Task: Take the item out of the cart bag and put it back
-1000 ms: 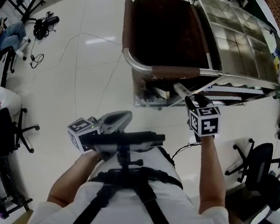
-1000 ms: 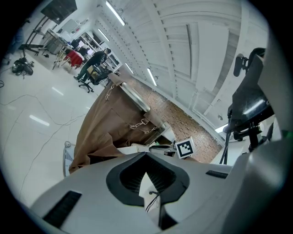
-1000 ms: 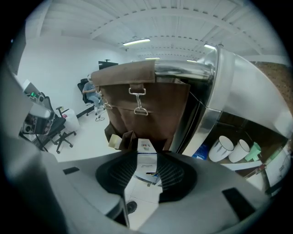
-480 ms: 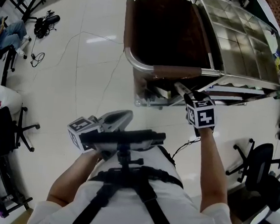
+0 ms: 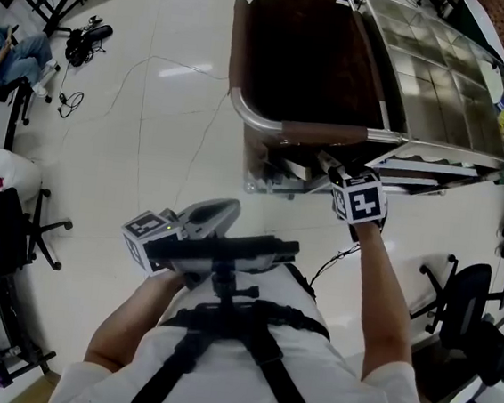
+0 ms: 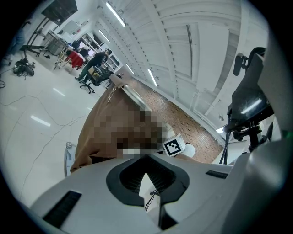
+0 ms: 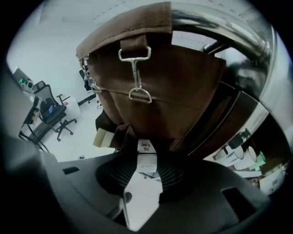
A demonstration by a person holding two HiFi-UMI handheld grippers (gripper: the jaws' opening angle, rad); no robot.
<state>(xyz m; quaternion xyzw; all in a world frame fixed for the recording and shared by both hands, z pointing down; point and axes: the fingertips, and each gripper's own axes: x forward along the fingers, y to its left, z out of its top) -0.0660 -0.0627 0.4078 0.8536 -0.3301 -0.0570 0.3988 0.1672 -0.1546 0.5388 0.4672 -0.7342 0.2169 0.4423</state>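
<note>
The brown cart bag (image 5: 303, 58) hangs open in the cart's steel frame (image 5: 243, 115) at the top of the head view. My right gripper (image 5: 326, 164) points steeply down just under the bag's near rim, shut on a small white printed box (image 7: 147, 157). In the right gripper view the bag's outer wall (image 7: 155, 87) with its strap and metal clasp (image 7: 136, 68) fills the space just ahead. My left gripper (image 5: 220, 211) is held close to the person's body, level, its jaws shut with nothing between them (image 6: 145, 160). The bag's inside looks dark.
The cart's wire basket (image 5: 436, 72) lies to the right of the bag. White rolls and packages (image 7: 242, 157) sit on its lower shelf. Office chairs (image 5: 465, 299) (image 5: 2, 233) stand on either side, with cables and a bag (image 5: 80, 44) on the floor far left.
My right gripper has moved a little toward the cart and lower, still shut on the white box, and has turned slightly. My left gripper has not moved.
</note>
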